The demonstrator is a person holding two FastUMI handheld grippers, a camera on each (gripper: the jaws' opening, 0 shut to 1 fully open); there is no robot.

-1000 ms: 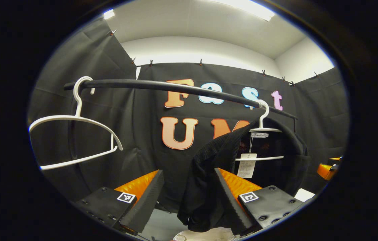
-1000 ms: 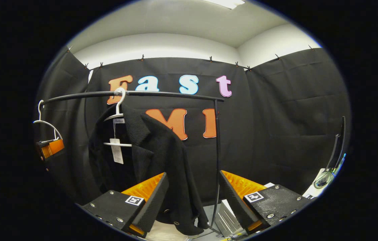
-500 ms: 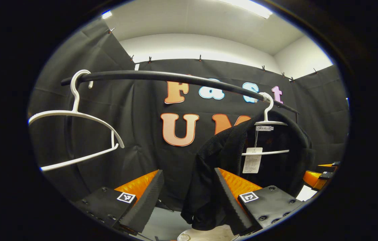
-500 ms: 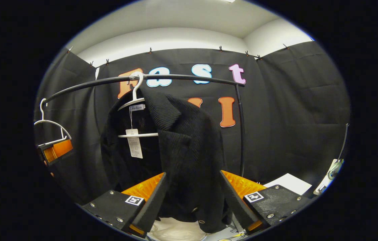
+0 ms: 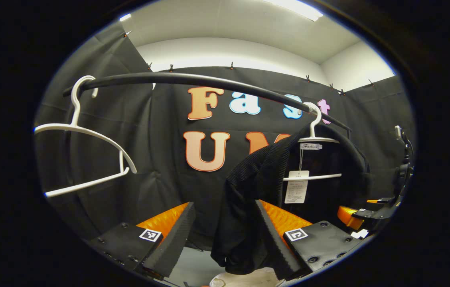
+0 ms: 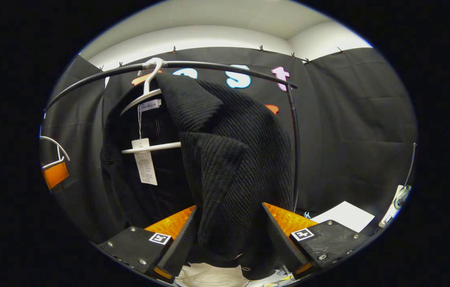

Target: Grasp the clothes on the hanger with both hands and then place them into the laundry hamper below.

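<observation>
A black ribbed jacket (image 5: pixel 263 171) hangs on a white hanger (image 5: pixel 314 137) from the black rail (image 5: pixel 209 81), with a paper tag (image 5: pixel 296 187) inside it. My left gripper (image 5: pixel 224 207) stands open, and the jacket's left front edge hangs just beyond its right finger. My right gripper (image 6: pixel 229 209) is open, close up to the jacket (image 6: pixel 229 151), whose front panel hangs across the gap between its fingers. The hanger (image 6: pixel 145 93) and tag (image 6: pixel 144 161) sit up left. The hamper's white rim (image 6: pixel 209 277) shows below the hem.
An empty white hanger (image 5: pixel 85 133) hangs at the rail's left end. The rail's upright post (image 6: pixel 296 151) stands just right of the jacket. A white sheet (image 6: pixel 342 215) lies low on the right. The other gripper shows at the edge (image 5: pixel 348 215) (image 6: pixel 55 175).
My right gripper has moved in toward the jacket, which now looms large between its fingers. The left gripper has barely shifted; both stay open.
</observation>
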